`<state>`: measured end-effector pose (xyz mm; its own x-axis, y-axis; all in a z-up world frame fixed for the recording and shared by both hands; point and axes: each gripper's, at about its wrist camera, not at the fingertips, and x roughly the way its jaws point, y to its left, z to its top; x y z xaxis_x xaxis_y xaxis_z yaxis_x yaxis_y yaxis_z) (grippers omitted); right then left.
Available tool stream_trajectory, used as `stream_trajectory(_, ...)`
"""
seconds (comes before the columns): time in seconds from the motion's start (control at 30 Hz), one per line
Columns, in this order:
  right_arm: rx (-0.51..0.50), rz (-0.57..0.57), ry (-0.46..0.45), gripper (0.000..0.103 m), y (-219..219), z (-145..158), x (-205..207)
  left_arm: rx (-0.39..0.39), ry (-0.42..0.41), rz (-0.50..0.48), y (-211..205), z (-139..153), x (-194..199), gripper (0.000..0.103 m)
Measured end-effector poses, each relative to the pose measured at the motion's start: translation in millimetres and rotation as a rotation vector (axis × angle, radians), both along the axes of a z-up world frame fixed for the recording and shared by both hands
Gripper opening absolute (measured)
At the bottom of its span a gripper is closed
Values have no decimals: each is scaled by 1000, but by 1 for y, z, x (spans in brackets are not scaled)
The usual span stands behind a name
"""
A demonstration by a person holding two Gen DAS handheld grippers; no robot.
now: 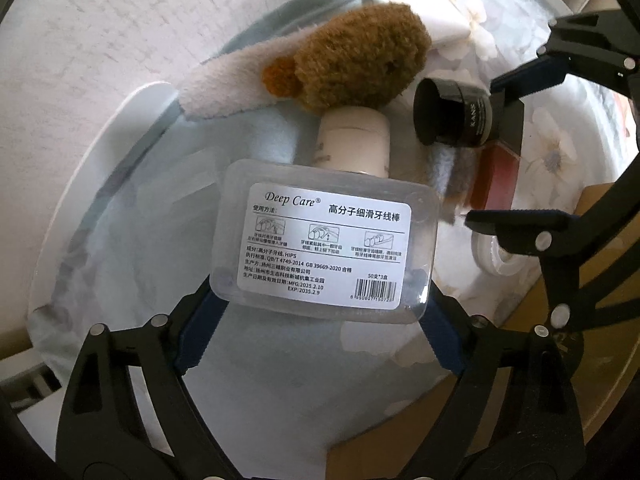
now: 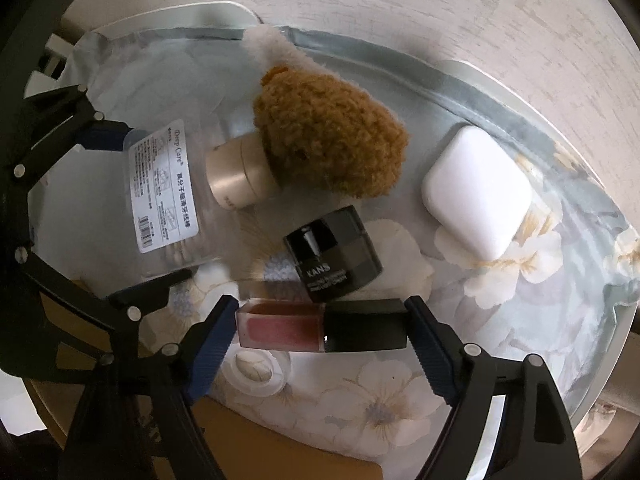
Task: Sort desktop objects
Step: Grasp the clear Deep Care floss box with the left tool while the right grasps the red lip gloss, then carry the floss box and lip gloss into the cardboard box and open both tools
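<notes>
A clear plastic floss box point(image 1: 324, 240) with a white "Deep Care" label sits between the blue pads of my left gripper point(image 1: 322, 296), which is shut on its two lower corners. The right wrist view shows the same box point(image 2: 164, 188) at the left. My right gripper point(image 2: 322, 320) is shut on a lip gloss tube point(image 2: 280, 328), one pad on its pink end and one on its black cap. A black KANS jar point(image 2: 332, 252) lies just beyond the tube. A brown and white plush toy point(image 2: 328, 140) rests on a beige bottle point(image 2: 240, 172).
Everything lies on a floral cloth point(image 2: 400, 400) over a white round surface point(image 2: 200, 12). A white earbud case point(image 2: 478, 192) sits at the right, a clear tape roll point(image 2: 256, 372) under my right gripper. Brown cardboard point(image 2: 280, 448) lies along the near edge.
</notes>
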<state>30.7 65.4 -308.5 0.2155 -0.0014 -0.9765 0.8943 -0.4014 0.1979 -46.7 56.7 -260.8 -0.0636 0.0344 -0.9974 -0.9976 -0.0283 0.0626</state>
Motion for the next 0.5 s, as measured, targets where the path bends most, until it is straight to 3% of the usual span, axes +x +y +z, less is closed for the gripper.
stream_trajectory(0.23, -17, -17, -6, 81, 22, 21, 8, 40, 14, 5, -14, 38, 0, 88)
stream_trajectory(0.5, -76, -12, 12, 81, 50, 74, 24, 118, 20, 3, -49, 101, 12, 88)
